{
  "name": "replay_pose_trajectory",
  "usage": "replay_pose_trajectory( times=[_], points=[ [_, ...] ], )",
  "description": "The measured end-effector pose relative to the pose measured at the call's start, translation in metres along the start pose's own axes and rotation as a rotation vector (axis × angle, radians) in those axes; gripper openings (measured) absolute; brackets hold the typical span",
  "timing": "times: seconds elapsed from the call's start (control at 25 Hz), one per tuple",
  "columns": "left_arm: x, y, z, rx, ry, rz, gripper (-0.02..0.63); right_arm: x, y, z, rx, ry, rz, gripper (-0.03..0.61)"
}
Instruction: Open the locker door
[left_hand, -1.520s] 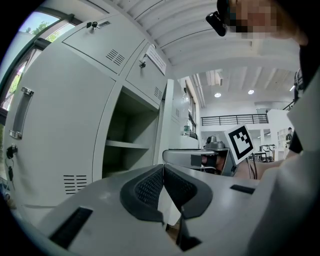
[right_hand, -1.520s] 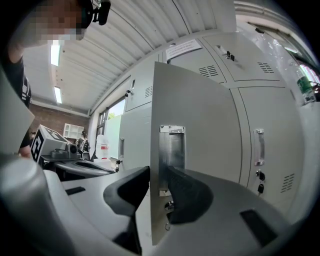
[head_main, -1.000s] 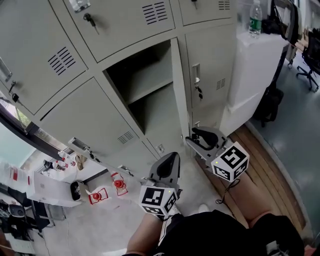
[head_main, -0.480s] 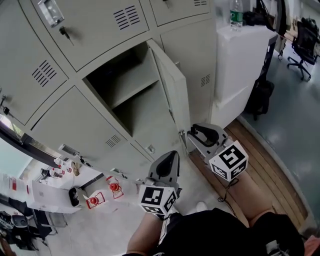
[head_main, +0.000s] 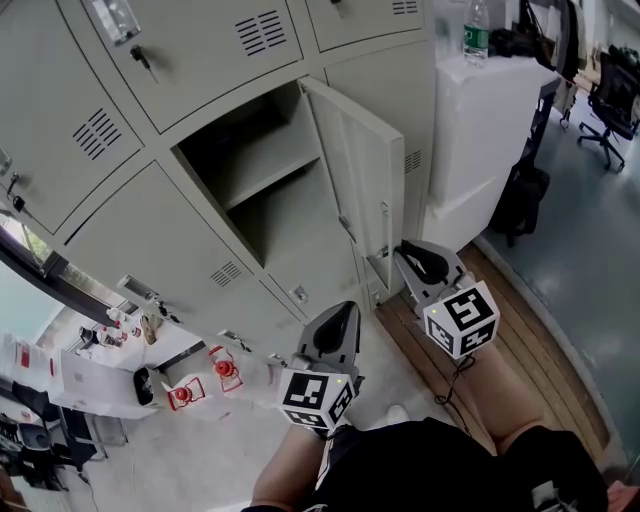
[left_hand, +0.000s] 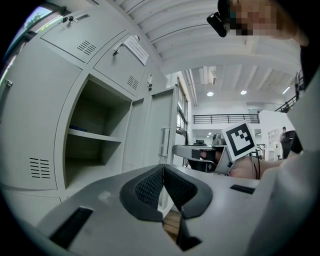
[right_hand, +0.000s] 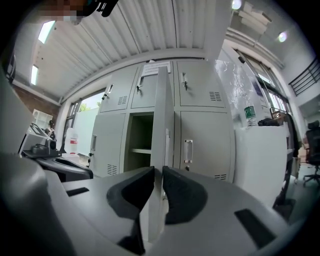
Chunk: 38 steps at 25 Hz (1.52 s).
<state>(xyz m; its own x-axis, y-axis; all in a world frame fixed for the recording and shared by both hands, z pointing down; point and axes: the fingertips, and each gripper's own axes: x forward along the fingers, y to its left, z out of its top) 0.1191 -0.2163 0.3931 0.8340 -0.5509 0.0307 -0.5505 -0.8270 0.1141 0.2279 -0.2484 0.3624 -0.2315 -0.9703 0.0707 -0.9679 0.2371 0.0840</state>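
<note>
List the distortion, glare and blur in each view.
Head view: sharp and evenly lit, locker door lines leaning from the steep angle. Left gripper view: fisheye with black corners, ceiling lamps flaring, the left claw soft. Right gripper view: same fisheye bend, window washed out, mosaic patch at top.

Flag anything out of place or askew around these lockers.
One locker door stands swung out among shut ones, its edge between the closing jaws of the right claw; that is the task, not a fault. Small red-and-white items lie scattered on the floor by the lockers' base, too small to identify. Nothing looks damaged.
</note>
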Motion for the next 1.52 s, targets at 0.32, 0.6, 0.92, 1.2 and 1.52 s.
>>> replay_pose_trajectory(
  times=[0.32,0.6,0.92,1.2,1.52],
  points=[
    [0.002,-0.004,0.001,0.011,0.003,-0.005,0.017,-0.005,-0.028,-0.004,0.042,0.0,-0.095,0.104],
    [0.007,-0.009,0.001,0.012,0.004,-0.014,0.017,-0.007,-0.051,-0.006,0.065,0.002,-0.161,0.063],
    [0.001,-0.01,0.001,0.01,0.003,0.012,0.017,-0.007,-0.066,-0.008,0.089,0.004,-0.181,0.057],
    [-0.01,-0.013,0.004,0.019,-0.003,0.053,0.017,-0.009,-0.06,-0.011,0.099,0.004,-0.154,0.057],
    [-0.026,-0.015,0.0,0.019,0.003,0.121,0.017,-0.011,-0.039,-0.012,0.102,-0.01,-0.085,0.055]
  ],
)
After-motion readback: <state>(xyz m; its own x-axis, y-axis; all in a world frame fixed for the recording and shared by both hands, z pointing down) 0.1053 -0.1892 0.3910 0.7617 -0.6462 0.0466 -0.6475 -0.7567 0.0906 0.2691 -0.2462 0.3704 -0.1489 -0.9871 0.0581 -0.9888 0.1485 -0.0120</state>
